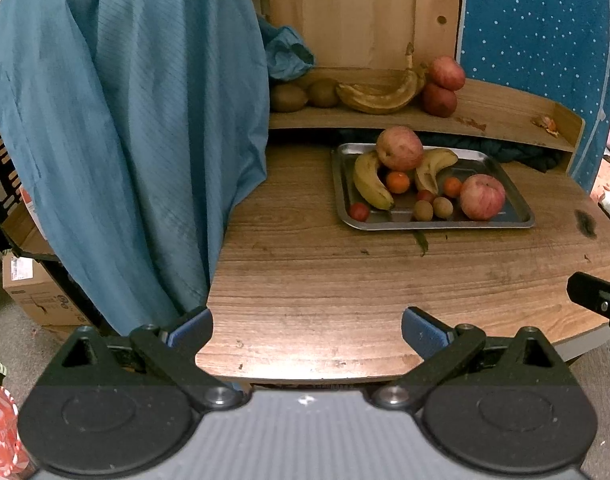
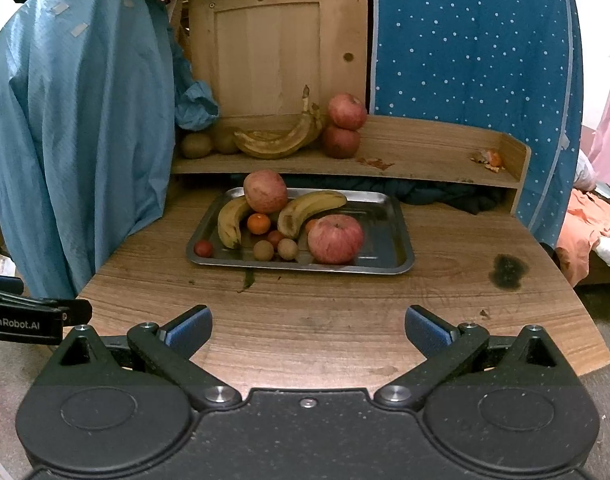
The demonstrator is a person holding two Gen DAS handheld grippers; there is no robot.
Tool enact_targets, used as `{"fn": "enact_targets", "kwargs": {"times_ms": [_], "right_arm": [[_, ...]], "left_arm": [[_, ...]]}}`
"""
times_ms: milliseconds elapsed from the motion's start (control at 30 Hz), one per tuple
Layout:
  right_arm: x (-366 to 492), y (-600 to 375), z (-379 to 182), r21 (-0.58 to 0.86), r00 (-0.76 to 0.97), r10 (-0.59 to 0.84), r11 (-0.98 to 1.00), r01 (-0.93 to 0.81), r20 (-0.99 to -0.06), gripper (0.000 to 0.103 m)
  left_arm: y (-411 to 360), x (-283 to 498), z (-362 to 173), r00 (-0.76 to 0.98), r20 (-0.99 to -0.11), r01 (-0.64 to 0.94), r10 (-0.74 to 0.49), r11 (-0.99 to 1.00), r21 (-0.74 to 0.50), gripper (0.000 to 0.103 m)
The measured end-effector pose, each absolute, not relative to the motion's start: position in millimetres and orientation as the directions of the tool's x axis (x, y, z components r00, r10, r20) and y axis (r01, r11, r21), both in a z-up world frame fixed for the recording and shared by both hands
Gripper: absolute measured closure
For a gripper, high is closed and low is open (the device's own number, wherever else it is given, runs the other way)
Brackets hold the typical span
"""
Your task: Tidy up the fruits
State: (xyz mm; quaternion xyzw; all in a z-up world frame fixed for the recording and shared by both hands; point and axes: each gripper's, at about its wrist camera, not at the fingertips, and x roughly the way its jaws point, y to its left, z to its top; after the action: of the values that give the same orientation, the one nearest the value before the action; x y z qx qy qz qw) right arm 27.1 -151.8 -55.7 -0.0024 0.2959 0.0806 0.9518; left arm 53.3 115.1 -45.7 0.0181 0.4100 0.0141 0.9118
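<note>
Both hand-held grippers, left and right, gape empty; tray of fruit well ahead; the scene fits sorting under way or finished.

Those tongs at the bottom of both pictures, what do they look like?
Both are matte black plastic. Each of the left tongs and right tongs has two angled link arms on silver pivot bolts, tipped with blue ribbed pads. Round black discs flank the base. The left one's side, seen from the right camera, carries white "GenRobot.AI" lettering.

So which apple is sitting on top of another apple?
The upper apple on the wooden shelf; it rests on a darker apple. The tray's two apples sit apart.
</note>
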Motion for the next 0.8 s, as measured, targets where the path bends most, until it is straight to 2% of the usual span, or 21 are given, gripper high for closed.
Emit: {"fn": "enact_targets", "kwargs": {"times_ms": [533,800], "right_arm": [[24.8,-149.1,-55.9,0.04,0.812,0.151,0.987,-0.156,-0.564,0.001],[23.5,-147.5,-56.9,0.036,0.812,0.149,0.987,-0.155,-0.564,0.001]], "left_arm": [[116.8,52.4,-45.3,0.666,-0.745,-0.009,0.037,0.999,0.041,0.0],[119.2,49.9,-42.3,0.679,-0.735,0.027,-0.008,1.0,0.013,0.0]]}}
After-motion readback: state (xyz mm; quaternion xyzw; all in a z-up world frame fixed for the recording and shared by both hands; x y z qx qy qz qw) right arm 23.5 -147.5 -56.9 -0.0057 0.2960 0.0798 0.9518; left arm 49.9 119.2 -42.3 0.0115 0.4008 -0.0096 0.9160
